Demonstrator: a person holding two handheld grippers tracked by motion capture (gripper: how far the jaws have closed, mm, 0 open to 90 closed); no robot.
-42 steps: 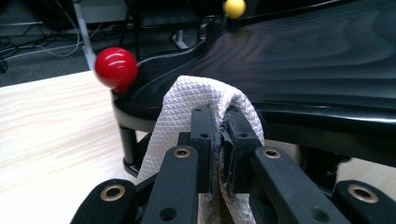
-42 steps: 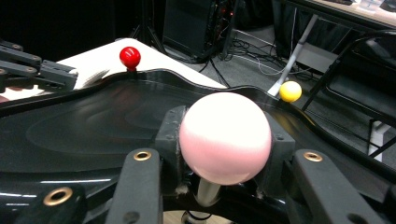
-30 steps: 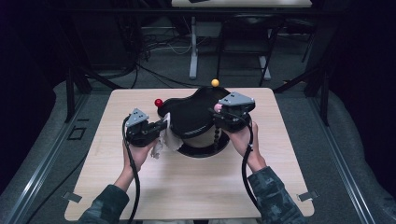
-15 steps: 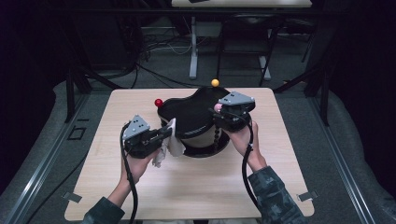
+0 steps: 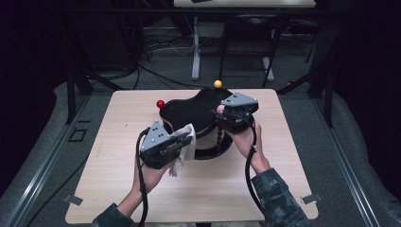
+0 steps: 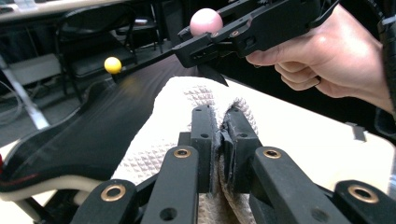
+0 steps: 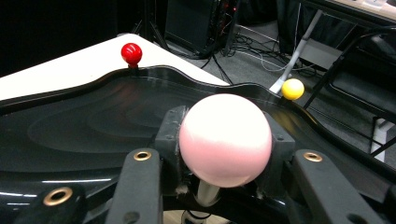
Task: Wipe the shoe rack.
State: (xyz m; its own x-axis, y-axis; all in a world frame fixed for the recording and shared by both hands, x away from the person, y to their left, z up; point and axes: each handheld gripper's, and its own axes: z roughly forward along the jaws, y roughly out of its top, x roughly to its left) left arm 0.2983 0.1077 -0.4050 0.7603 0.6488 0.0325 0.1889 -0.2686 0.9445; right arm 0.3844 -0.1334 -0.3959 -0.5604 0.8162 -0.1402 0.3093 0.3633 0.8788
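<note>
A black wavy-rimmed tray [image 5: 194, 113] stands raised at the table's middle, with a red ball [image 5: 161, 104], a yellow ball [image 5: 217, 83] and a pink ball [image 5: 220, 109] on stalks at its rim. My left gripper [image 5: 187, 140] is shut on a white waffle cloth [image 5: 182, 153] that hangs beside the tray's near-left rim. In the left gripper view the cloth [image 6: 187, 107] bulges over the closed jaws, in front of the tray [image 6: 93, 130]. My right gripper [image 7: 224, 135] is shut on the pink ball [image 7: 225, 139] at the tray's right rim.
The light wooden table [image 5: 293, 161] has bare room in front of and beside the tray. Behind it lie dark floor, cables and table legs [image 5: 195, 47]. The tray rests on a white-edged base [image 6: 42, 184].
My left gripper has lifted and drawn back toward the near edge and slightly right, carrying the cloth away from the tray's left rim. The right gripper has stayed on the pink ball.
</note>
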